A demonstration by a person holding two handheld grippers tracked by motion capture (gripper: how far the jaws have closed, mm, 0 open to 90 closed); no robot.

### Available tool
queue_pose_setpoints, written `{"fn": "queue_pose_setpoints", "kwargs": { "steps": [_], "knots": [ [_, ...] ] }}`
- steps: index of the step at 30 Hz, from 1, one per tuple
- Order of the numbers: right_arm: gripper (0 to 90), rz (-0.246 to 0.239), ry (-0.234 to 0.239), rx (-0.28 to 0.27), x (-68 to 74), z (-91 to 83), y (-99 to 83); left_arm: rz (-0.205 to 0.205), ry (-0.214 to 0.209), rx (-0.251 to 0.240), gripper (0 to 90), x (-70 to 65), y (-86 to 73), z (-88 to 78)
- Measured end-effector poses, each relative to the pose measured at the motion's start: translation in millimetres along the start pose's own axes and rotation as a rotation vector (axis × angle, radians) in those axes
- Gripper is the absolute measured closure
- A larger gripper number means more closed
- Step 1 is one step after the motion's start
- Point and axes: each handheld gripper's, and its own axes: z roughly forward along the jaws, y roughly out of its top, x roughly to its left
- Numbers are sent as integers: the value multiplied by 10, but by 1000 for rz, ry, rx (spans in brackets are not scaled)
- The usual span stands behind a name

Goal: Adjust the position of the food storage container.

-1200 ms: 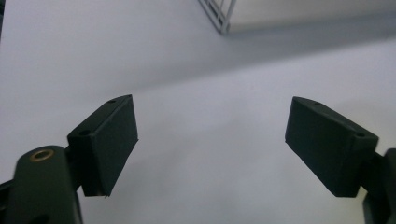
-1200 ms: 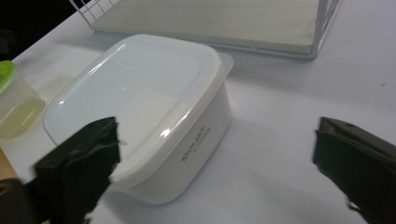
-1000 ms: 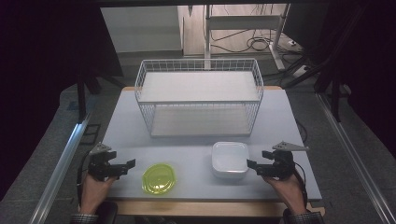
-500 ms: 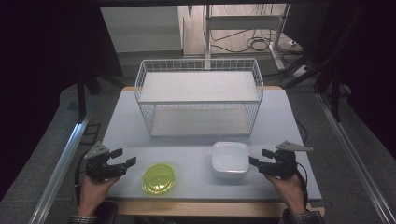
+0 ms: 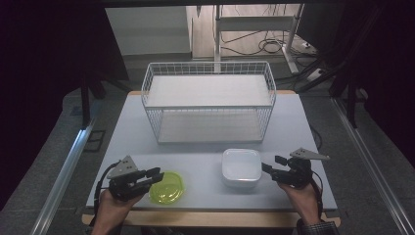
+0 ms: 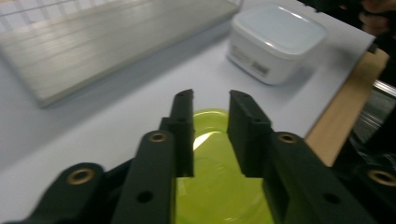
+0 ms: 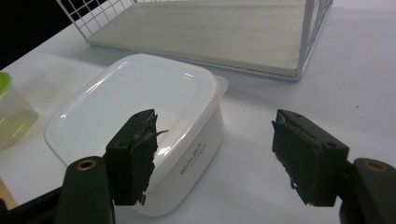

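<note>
Since the earlier frames, the left tool (image 5: 155,174) was found to have been carried from the bench's left edge toward the lime-green lidded tub (image 5: 167,187), and its jaws had just been closing; in the left gripper view they were seen narrowed to a slim gap, with nothing pinched between them and the green lid (image 6: 219,186) lying directly beneath and just beyond the tips. The right tool (image 5: 270,165) was judged to have been held in place, its jaws drawn in slightly but seen to stand well apart, with nothing gripped. The white lidded container (image 5: 241,168) was noted on the bench (image 5: 195,161) just beside the right tool, on that tool's left; in the right gripper view the container (image 7: 140,126) was observed behind one jaw, off the centre of the gap, so that its near corner was not yet straddled. The wire basket (image 5: 209,100) was recorded farther back at mid-bench, well apart from both tools. The deciding relation was taken to be this: the green tub lay under the left tool and was nearer the left hand, while the white container lay to the inner side of the right tool. Whether the left tool's tips touched the lid could not be told.
</note>
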Motion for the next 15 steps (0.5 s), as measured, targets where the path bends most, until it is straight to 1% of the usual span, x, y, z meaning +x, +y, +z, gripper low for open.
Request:
{"fn": "queue_pose_setpoints", "kwargs": {
  "steps": [1, 2, 3, 5, 6, 7, 9, 10, 12, 13, 15],
  "knots": [
    [312, -1, -1, 0, 2, 4, -1, 0, 0, 0, 797, 0, 0, 0],
    [312, -2, -2, 2, 3, 8, -3, 8, -15, 4, 823, -40, 11, 22],
    [312, -2, -2, 2, 3, 8, -3, 11, -28, 11, 823, -78, 21, 46],
    [312, -4, -6, 6, 8, 17, -6, 31, -51, 28, 869, -146, 36, 95],
    [314, -8, -9, 7, 16, 23, -8, 42, -74, 42, 900, -200, 41, 135],
    [314, -10, -10, 9, 21, 22, -8, 42, -74, 42, 900, -200, 41, 135],
    [315, -14, -13, 4, 36, 20, -5, 52, -97, 55, 900, -256, 41, 183],
    [316, -19, -15, 2, 41, 20, -5, 65, -109, 68, 900, -303, 35, 223],
    [317, -21, -18, 0, 47, 22, -5, 90, -108, 84, 900, -369, 25, 261],
    [317, -21, -18, 0, 47, 22, -5, 90, -108, 84, 900, -369, 25, 261],
    [319, -22, -25, 1, 44, 26, -8, 104, -115, 96, 900, -446, 12, 294]
  ]
}}
